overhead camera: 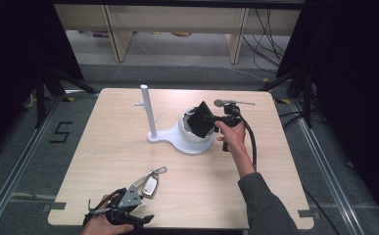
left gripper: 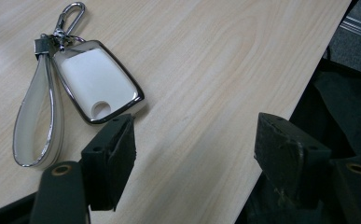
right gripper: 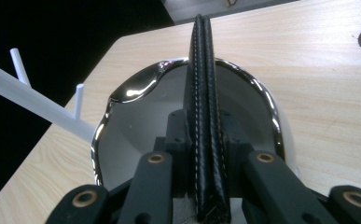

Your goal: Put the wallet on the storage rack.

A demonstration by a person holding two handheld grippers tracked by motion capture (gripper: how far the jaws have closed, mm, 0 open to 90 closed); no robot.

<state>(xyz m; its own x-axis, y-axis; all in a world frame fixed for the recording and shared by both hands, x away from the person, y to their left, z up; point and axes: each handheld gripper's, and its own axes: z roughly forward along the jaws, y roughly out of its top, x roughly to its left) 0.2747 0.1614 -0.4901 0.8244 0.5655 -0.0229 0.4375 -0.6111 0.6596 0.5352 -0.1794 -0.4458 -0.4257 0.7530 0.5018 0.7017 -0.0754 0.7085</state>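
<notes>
Wallet [right gripper: 205, 116], one, probably leather, clamped in right gripper [right gripper: 205, 140]; left gripper [left gripper: 194, 144] fingers apart beside one key fob [left gripper: 96, 81].

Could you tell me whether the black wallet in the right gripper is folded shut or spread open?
Folded shut: in the right gripper view the black wallet stands on edge, its two stitched halves pressed together between the right gripper jaws above the white bowl.

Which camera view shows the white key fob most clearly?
The left gripper view: the key fob lies large and sharp on the table, with its strap and clip, just beyond the open left gripper. The high view shows it small.
</notes>
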